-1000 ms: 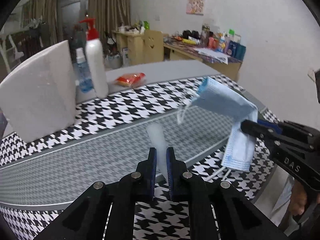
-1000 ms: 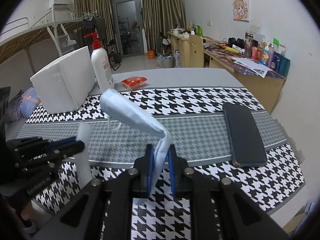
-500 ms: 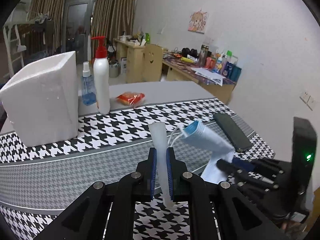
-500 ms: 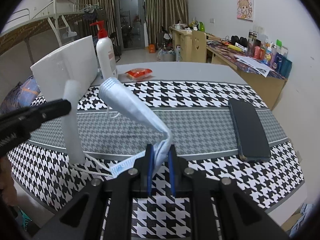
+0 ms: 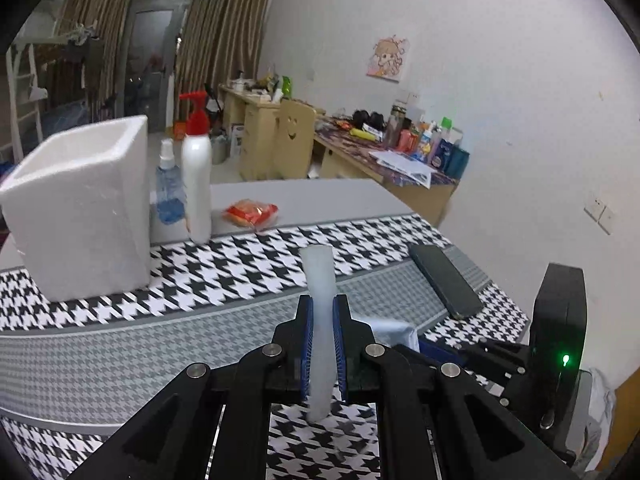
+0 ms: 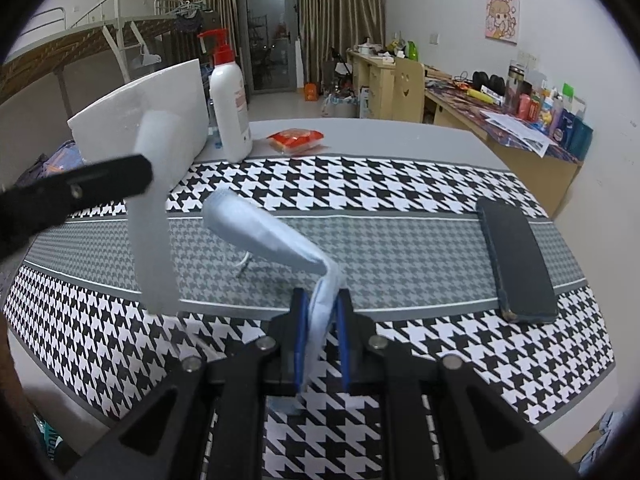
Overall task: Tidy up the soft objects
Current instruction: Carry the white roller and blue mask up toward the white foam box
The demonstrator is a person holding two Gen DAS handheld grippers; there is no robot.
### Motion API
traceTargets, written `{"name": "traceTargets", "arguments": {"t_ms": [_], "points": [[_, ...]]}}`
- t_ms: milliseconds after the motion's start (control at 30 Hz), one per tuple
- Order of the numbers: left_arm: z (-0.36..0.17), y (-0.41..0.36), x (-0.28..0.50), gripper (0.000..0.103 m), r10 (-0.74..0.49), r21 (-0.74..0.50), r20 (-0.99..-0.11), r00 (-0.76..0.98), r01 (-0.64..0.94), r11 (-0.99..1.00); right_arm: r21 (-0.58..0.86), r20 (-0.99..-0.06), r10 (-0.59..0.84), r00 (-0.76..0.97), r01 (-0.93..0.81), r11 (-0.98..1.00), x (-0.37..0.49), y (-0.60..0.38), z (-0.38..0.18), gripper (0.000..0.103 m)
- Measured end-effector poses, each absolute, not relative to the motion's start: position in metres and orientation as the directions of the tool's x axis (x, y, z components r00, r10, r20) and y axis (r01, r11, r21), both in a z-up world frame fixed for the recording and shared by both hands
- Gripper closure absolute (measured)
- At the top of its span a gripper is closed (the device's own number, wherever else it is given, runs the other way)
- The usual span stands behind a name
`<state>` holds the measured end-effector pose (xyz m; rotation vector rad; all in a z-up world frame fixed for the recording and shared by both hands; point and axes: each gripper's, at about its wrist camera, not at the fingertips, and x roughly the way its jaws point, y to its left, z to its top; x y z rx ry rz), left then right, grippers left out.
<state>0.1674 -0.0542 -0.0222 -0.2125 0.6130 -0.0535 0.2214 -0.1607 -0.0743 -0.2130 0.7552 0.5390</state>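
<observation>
My left gripper (image 5: 322, 316) is shut on a folded white face mask (image 5: 320, 300) that stands upright between its jaws, held above the houndstooth table. The same white mask (image 6: 154, 216) shows at the left of the right wrist view. My right gripper (image 6: 322, 312) is shut on a light blue face mask (image 6: 272, 236) that arches forward over the grey band of the cloth, its ear loop hanging. In the left wrist view a bit of the blue mask (image 5: 394, 332) shows just right of my left jaws, with the right gripper body behind it.
A white foam box (image 5: 80, 208) stands at the far left. A pump bottle (image 5: 197, 184), a small blue spray bottle (image 5: 170, 184) and an orange snack packet (image 5: 252, 212) sit behind. A dark phone (image 6: 516, 260) lies at the right.
My left gripper rose with the white mask. My right gripper with the blue mask dropped lower and closer to the near table edge, beside the left one.
</observation>
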Motion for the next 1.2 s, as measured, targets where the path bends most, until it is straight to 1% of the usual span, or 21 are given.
{"name": "traceTargets", "arguments": {"t_ms": [133, 333, 433, 567, 1200], "points": [[-0.017, -0.05, 0.167, 0.092, -0.096, -0.204, -0.555, 0.826, -0.024, 0.979, 0.009, -0.696, 0.404, 0.593, -0.556, 0.831, 0.214, -0.154, -0.072, 0.085], [-0.017, -0.042, 0.157, 0.092, -0.053, -0.172, -0.55, 0.833, -0.05, 0.984, 0.031, -0.665, 0.429, 0.611, -0.551, 0.834, 0.208, -0.155, -0.059, 0.085], [-0.016, -0.038, 0.152, 0.092, -0.033, -0.156, -0.547, 0.837, -0.063, 0.986, 0.032, -0.656, 0.436, 0.617, -0.553, 0.832, 0.207, -0.155, -0.054, 0.09], [-0.016, -0.034, 0.148, 0.092, -0.026, -0.148, -0.544, 0.839, -0.066, 0.987, 0.042, -0.643, 0.448, 0.621, -0.555, 0.831, 0.205, -0.153, -0.049, 0.092], [-0.007, -0.002, 0.139, 0.092, 0.034, -0.093, -0.528, 0.849, -0.098, 0.991, 0.075, -0.582, 0.487, 0.651, -0.553, 0.829, 0.207, -0.137, -0.026, 0.093]]}}
